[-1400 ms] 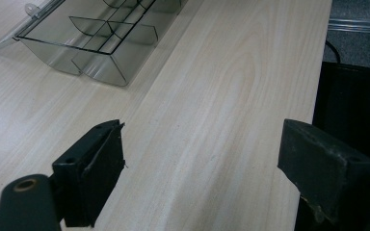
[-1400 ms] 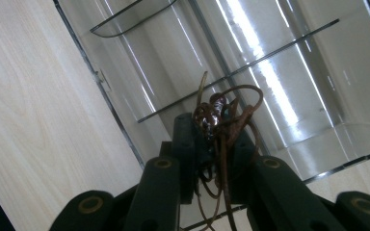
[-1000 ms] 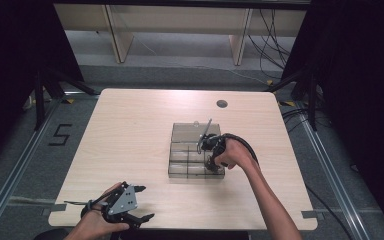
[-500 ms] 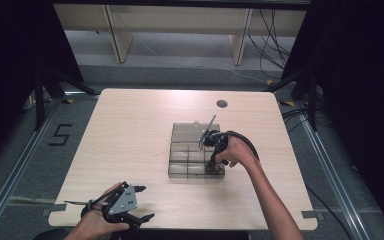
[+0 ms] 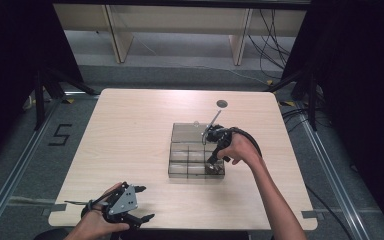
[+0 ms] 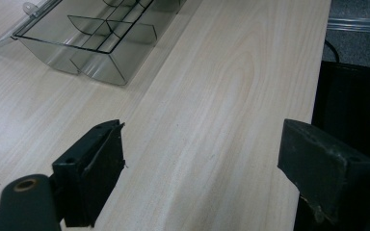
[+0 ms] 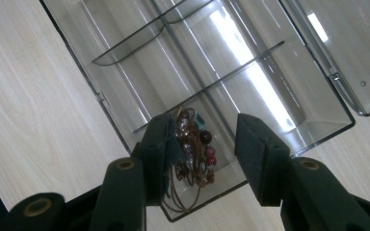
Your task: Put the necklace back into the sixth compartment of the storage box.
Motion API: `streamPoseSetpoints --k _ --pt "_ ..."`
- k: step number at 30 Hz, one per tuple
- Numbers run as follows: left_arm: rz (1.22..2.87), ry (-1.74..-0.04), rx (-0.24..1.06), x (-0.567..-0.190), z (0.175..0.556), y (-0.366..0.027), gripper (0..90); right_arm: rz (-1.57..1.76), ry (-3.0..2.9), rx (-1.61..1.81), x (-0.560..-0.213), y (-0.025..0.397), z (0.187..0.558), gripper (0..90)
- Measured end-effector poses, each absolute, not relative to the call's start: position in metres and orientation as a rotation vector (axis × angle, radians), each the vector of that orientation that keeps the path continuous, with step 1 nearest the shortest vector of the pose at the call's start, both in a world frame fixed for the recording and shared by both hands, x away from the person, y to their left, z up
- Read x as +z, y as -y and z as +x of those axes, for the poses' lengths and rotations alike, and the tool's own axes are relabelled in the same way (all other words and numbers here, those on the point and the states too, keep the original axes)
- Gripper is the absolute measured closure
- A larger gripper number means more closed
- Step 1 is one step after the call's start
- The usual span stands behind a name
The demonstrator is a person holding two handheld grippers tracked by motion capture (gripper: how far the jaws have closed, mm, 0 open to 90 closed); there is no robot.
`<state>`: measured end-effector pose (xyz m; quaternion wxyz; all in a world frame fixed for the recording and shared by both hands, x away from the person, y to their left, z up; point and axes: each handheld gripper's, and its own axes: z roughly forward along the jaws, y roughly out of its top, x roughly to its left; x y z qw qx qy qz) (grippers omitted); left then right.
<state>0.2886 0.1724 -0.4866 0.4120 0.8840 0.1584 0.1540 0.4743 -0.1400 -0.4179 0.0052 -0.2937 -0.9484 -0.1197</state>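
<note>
A clear plastic compartment box (image 5: 182, 167) lies at the table's middle right with its lid (image 5: 187, 132) folded open on the far side. My right gripper (image 5: 214, 161) points down into the near right compartment. In the right gripper view a beaded bracelet (image 7: 195, 154) with brown cord lies in that compartment (image 7: 212, 53). My right gripper (image 7: 207, 127) is open, its jaws either side of the bracelet, which rests against the left jaw. My left gripper (image 5: 145, 202) is open over the table's front left edge, and between its jaws (image 6: 202, 144) there is just bare wood.
The box's other compartments (image 6: 91, 43) look empty. A small dark round hole (image 5: 222, 103) sits in the tabletop at the far right. Bare wood (image 5: 130, 135) stretches left of the box. Black stands and cables (image 5: 275, 50) ring the table on the floor.
The right hand has shifted slightly toward the box's near right corner. The left gripper has not moved.
</note>
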Motion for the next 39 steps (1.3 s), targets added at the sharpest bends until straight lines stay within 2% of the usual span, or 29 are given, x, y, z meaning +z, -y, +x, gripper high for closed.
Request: streamPoseSetpoints --k 23,29,39 --pt "2.239 -0.392 0.393 -0.486 0.29 -0.174 15.7 -0.913 2.985 -0.447 -0.402 0.158 0.464 54.4" --pt "2.235 -0.4 0.399 -0.487 0.289 -0.173 15.7 -0.942 2.981 -0.473 -0.401 0.164 0.459 48.2" --pt "2.24 -0.395 0.393 -0.487 0.289 -0.173 15.8 -0.974 2.975 -0.527 -0.399 0.169 0.449 43.7"
